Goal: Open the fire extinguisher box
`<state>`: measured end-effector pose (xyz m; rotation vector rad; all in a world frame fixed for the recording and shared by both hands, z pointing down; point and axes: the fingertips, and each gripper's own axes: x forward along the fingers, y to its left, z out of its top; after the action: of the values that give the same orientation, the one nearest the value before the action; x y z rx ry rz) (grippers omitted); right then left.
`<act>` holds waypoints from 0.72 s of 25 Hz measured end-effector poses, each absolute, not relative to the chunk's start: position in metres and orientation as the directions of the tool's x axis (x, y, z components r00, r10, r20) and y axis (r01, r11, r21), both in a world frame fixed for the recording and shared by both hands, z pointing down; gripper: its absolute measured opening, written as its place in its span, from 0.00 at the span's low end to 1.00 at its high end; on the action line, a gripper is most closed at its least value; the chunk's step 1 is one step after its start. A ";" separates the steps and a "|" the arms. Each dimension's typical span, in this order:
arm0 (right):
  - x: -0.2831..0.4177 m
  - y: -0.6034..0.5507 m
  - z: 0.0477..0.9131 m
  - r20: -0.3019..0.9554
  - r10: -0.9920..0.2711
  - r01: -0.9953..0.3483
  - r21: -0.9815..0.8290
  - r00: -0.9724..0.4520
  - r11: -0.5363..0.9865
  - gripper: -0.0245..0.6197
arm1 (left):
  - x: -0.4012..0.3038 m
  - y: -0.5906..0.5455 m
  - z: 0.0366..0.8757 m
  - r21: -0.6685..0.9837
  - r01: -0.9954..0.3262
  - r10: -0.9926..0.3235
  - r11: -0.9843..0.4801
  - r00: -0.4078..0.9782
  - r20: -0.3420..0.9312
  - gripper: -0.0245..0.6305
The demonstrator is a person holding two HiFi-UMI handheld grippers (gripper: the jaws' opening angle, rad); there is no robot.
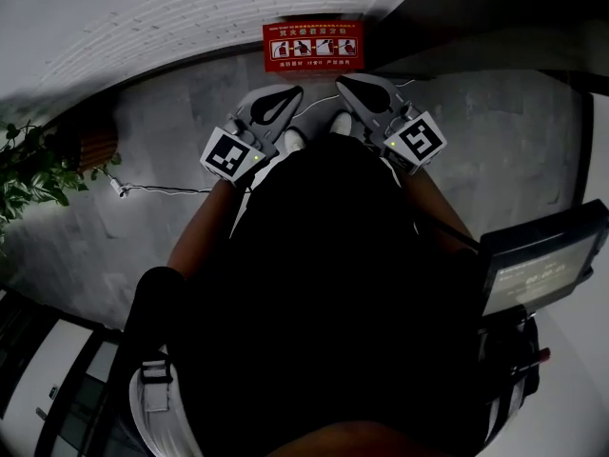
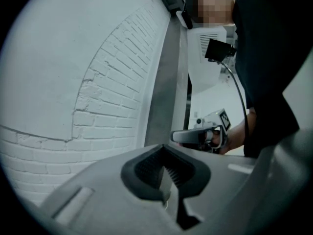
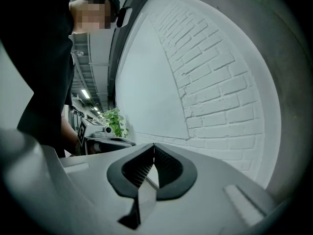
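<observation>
— Looking for the fire extinguisher box [image 1: 313, 46]?
— Stands red at the foot of the white brick wall [image 1: 171, 17], straight ahead, just past the shoes [image 1: 295, 139].
— Any room around it?
— Plenty of bare grey floor [image 1: 495, 131] to either side. Only a thin cable [image 1: 166, 190] with a plug on the left, well apart from the box, and beyond that a leafy plant [image 1: 33, 174] at the far left edge. On the right, close by the body, a dark screen [image 1: 542, 265].
— And the left tool [image 1: 293, 93]?
— Closed tight, tips touching, nothing gripped. Hovers above the floor, short of the box's near edge, clear of it.
— Same for the right tool [image 1: 344, 84]?
— Same: pinched together, empty, just beside the left, tips angled toward each other.
— Any writing?
— White on the box's red face: a row of four pictograms [image 1: 314, 49], with lines of characters above and below, too small to read. Black-and-white square markers on both tools' cubes [image 1: 228, 155].
</observation>
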<state>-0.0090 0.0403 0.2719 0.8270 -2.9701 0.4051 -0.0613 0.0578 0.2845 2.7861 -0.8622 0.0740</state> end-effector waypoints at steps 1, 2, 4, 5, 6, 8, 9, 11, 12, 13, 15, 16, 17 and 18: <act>-0.004 0.037 0.275 0.095 -0.496 -0.504 -0.248 -0.863 0.828 0.05 | -0.057 0.055 0.286 0.196 -0.574 -0.561 -0.795 0.819 0.120 0.04; 0.000 0.034 0.277 0.092 -0.488 -0.494 -0.255 -0.868 0.831 0.05 | -0.052 0.052 0.287 0.199 -0.585 -0.571 -0.787 0.811 0.126 0.04; 0.009 0.027 0.281 0.090 -0.470 -0.476 -0.264 -0.878 0.839 0.05 | -0.043 0.046 0.290 0.210 -0.607 -0.590 -0.767 0.795 0.141 0.04; 0.013 0.023 0.283 0.089 -0.462 -0.468 -0.266 -0.883 0.843 0.05 | -0.038 0.042 0.293 0.216 -0.618 -0.601 -0.756 0.786 0.147 0.04; 0.018 0.019 0.287 0.088 -0.454 -0.460 -0.271 -0.886 0.845 0.05 | -0.034 0.039 0.297 0.221 -0.631 -0.614 -0.743 0.775 0.150 0.04; 0.024 0.013 0.297 0.086 -0.439 -0.444 -0.293 -0.894 0.847 0.05 | -0.029 0.036 0.310 0.225 -0.660 -0.645 -0.716 0.750 0.148 0.04; 0.026 0.009 0.303 0.086 -0.430 -0.435 -0.304 -0.899 0.848 0.05 | -0.027 0.034 0.317 0.232 -0.674 -0.657 -0.701 0.737 0.155 0.04; 0.028 -0.001 0.315 0.092 -0.412 -0.419 -0.311 -0.906 0.853 0.05 | -0.023 0.027 0.330 0.250 -0.697 -0.675 -0.672 0.716 0.179 0.04; 0.027 -0.007 0.321 0.096 -0.404 -0.413 -0.312 -0.910 0.856 0.05 | -0.022 0.024 0.338 0.258 -0.706 -0.683 -0.659 0.706 0.188 0.04; 0.026 -0.012 0.327 0.100 -0.396 -0.407 -0.315 -0.913 0.858 0.05 | -0.023 0.021 0.347 0.266 -0.716 -0.693 -0.645 0.695 0.191 0.04; 0.021 -0.019 0.338 0.102 -0.383 -0.394 -0.325 -0.918 0.859 0.05 | -0.027 0.017 0.365 0.287 -0.737 -0.715 -0.611 0.670 0.198 0.04; 0.018 -0.021 0.342 0.102 -0.377 -0.389 -0.330 -0.921 0.860 0.05 | -0.030 0.015 0.372 0.299 -0.747 -0.725 -0.594 0.658 0.205 0.04; 0.015 -0.024 0.347 0.103 -0.371 -0.384 -0.334 -0.923 0.861 0.05 | -0.033 0.014 0.379 0.309 -0.754 -0.732 -0.579 0.648 0.212 0.04; 0.012 -0.026 0.351 0.105 -0.367 -0.380 -0.337 -0.924 0.861 0.05 | -0.035 0.012 0.386 0.319 -0.760 -0.737 -0.566 0.640 0.217 0.04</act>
<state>0.0122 -0.0258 0.3512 0.6010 -2.9946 0.5536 -0.0351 0.0115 0.3855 2.4797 -1.1864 0.0838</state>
